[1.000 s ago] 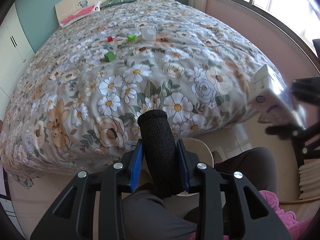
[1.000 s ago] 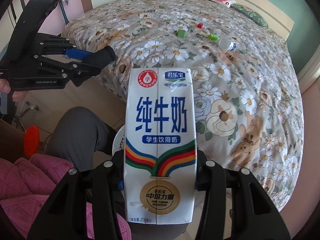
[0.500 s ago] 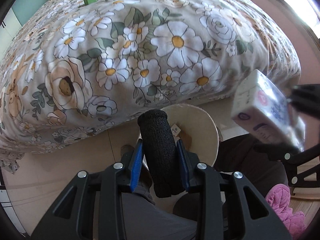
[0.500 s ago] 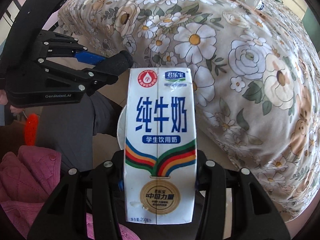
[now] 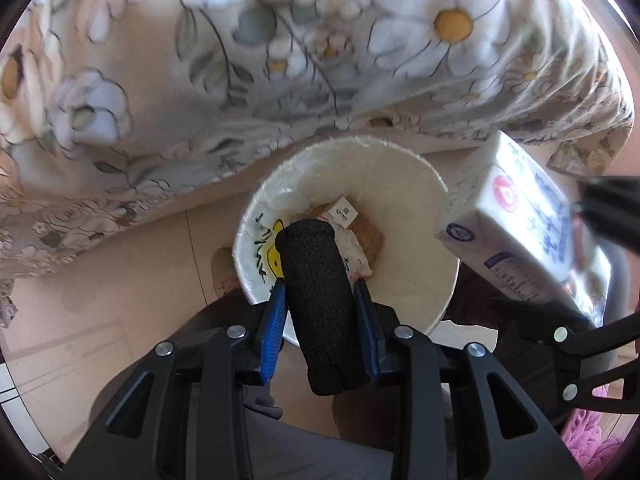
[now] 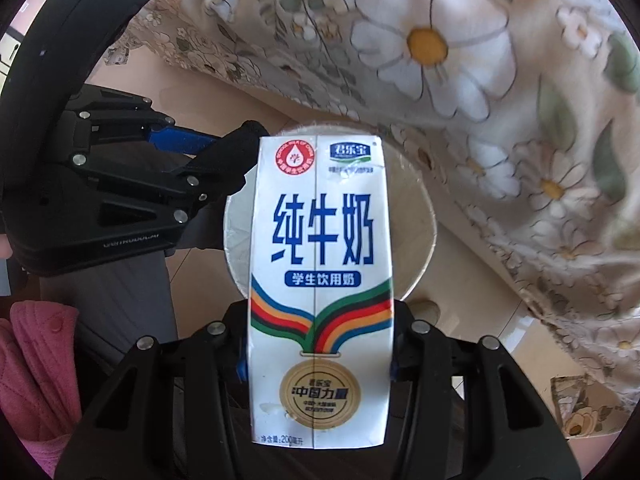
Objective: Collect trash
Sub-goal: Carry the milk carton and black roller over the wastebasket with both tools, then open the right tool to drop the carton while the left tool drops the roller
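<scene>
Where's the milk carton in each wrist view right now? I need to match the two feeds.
Left wrist view: the milk carton sits at the right edge, tilted, held by the right tool, beside the bin.
Right wrist view: the milk carton fills the centre, upright between the tool's fingers, hiding much of the bin.
Shared landmark: the white trash bin on the floor below the floral bedspread.

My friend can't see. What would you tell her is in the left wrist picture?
The left tongs hold a black knitted roll over a round white bin with wrappers inside. The right tongs hold a milk carton beside the bin, and a flowery bedspread hangs behind.
</scene>
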